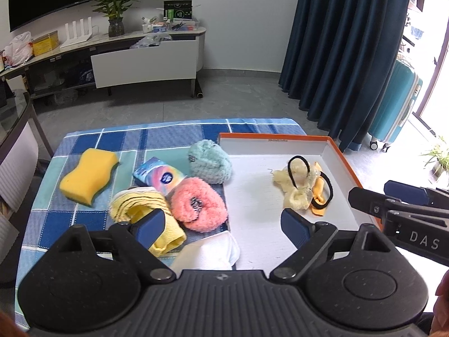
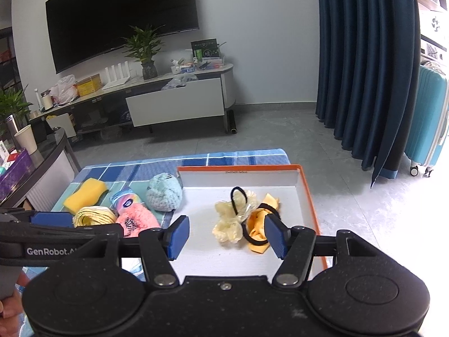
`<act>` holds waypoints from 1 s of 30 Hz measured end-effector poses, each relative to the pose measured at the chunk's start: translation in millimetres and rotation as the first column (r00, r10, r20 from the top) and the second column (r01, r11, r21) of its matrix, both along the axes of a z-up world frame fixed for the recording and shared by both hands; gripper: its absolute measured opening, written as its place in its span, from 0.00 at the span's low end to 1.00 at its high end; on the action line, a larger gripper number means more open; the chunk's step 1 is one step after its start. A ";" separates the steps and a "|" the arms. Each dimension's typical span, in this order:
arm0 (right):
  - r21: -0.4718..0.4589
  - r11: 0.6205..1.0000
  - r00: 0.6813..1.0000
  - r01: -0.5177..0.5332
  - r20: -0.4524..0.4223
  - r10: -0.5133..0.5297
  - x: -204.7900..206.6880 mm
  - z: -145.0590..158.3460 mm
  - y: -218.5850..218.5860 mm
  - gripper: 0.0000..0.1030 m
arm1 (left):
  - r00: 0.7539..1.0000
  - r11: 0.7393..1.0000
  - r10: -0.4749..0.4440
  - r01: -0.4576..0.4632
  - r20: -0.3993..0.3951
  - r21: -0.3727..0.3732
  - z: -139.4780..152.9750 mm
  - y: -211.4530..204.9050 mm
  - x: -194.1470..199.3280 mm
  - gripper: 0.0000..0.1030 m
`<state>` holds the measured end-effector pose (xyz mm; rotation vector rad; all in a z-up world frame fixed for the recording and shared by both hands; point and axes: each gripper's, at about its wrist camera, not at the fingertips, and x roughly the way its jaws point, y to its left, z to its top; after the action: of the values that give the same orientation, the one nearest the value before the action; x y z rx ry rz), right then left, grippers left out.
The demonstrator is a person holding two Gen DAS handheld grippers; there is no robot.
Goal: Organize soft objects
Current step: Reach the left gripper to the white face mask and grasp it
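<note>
An orange-rimmed white box (image 1: 334,146) (image 2: 306,188) sits on the right of a blue checked cloth (image 1: 84,143). In it lie pale yellow and orange hair ties with black bands (image 1: 301,185) (image 2: 241,219). Left of the box lie a teal fluffy scrunchie (image 1: 209,161) (image 2: 164,192), a pink fluffy scrunchie (image 1: 199,203) (image 2: 134,221), a tissue pack (image 1: 160,175), a yellow sponge (image 1: 88,175) (image 2: 85,191), a yellow cloth (image 1: 146,207) (image 2: 94,216) and a white cloth (image 1: 207,252). My left gripper (image 1: 228,226) is open above the white cloth. My right gripper (image 2: 226,234) is open over the box, near the hair ties.
Beyond the table are a grey floor, a TV stand (image 1: 140,56) with a plant, dark blue curtains (image 1: 345,42) and a teal suitcase (image 1: 398,104). A glass-topped side table (image 2: 33,163) stands to the left.
</note>
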<state>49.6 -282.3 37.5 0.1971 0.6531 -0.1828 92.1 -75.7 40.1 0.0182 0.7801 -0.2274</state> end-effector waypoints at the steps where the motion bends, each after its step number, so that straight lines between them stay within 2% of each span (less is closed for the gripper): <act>1: 0.000 1.000 1.000 -0.008 -0.002 0.008 1.2 -0.5 3.1 0.70 | 1.000 1.000 0.005 -0.005 0.001 0.000 0.0 3.1 -0.4 0.89; 17: 0.008 0.994 0.994 -0.105 -0.033 0.106 15.2 -7.4 46.8 0.72 | 0.996 0.996 0.090 -0.090 -0.016 -0.025 -2.8 57.2 -9.8 0.90; 24: 0.018 0.988 0.985 -0.155 -0.068 0.156 15.3 -20.7 60.1 0.74 | 0.989 0.990 0.143 -0.143 -0.040 -0.009 -14.1 85.6 -12.3 0.90; 30: 0.036 0.989 0.986 -0.142 -0.089 0.144 8.0 -29.0 59.8 0.74 | 0.993 0.996 0.084 -0.087 -0.084 -0.028 -29.8 80.3 -14.0 0.90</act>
<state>57.6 -222.5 8.6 0.1701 0.7584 -0.0441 78.1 4.6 10.2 -0.0550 0.8573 -0.1601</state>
